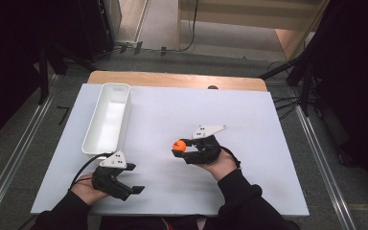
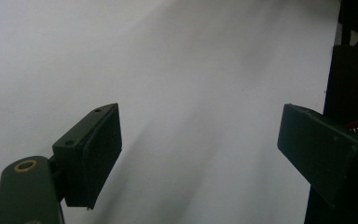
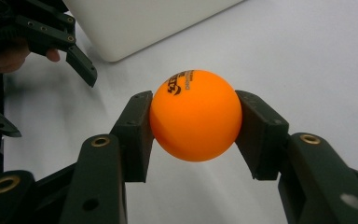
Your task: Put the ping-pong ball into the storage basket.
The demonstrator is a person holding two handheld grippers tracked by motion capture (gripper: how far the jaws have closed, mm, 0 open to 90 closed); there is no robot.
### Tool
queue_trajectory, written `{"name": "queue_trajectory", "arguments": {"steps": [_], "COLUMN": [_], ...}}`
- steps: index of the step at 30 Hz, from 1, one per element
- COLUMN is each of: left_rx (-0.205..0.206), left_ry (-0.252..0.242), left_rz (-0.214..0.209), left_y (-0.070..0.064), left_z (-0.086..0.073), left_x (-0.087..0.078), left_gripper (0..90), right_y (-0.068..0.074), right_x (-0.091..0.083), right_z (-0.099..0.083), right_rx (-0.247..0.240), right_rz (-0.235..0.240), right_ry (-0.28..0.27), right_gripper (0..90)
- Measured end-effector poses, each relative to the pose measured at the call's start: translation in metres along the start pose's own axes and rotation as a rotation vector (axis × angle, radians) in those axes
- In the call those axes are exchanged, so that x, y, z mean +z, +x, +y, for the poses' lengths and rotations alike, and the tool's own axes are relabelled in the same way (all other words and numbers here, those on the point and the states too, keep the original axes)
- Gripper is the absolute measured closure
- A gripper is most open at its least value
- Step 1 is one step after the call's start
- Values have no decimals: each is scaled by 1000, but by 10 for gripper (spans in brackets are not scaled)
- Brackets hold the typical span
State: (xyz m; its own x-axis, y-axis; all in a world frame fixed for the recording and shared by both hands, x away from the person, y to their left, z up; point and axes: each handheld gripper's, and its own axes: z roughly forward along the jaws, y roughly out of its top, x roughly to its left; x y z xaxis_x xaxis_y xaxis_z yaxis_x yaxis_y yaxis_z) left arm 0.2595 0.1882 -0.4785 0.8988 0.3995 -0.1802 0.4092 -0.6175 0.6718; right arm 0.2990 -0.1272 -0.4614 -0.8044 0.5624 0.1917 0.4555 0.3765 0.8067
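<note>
The right tool (image 3: 193, 135) grips the orange ball (image 3: 195, 115) between both jaws, centre frame, above the desk (image 1: 249, 124). The left tool (image 2: 198, 154) stands wide open, empty. Step in hand: carry. Next move likely calls for travel toward the white bin (image 1: 106, 120), upper left.

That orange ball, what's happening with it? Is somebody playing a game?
A person at a white table holds a grabbing tool in each hand. The right tool pinches the orange ball between its two jaws. The left tool is open and holds nothing, near the front edge. A long white bin sits on the left. It looks as if the ball may go in there.
</note>
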Motion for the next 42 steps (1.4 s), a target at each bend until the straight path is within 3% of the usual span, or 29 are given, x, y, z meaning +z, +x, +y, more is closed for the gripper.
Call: {"name": "queue_trajectory", "arguments": {"steps": [42], "left_rx": [0], "left_ry": [-3], "left_rz": [-2], "left_y": [0], "left_z": [0], "left_x": [-1], "left_gripper": [140], "right_y": [7], "right_x": [34], "right_z": [27], "right_rx": [-5], "right_rz": [26], "right_ry": [23], "right_gripper": [488]}}
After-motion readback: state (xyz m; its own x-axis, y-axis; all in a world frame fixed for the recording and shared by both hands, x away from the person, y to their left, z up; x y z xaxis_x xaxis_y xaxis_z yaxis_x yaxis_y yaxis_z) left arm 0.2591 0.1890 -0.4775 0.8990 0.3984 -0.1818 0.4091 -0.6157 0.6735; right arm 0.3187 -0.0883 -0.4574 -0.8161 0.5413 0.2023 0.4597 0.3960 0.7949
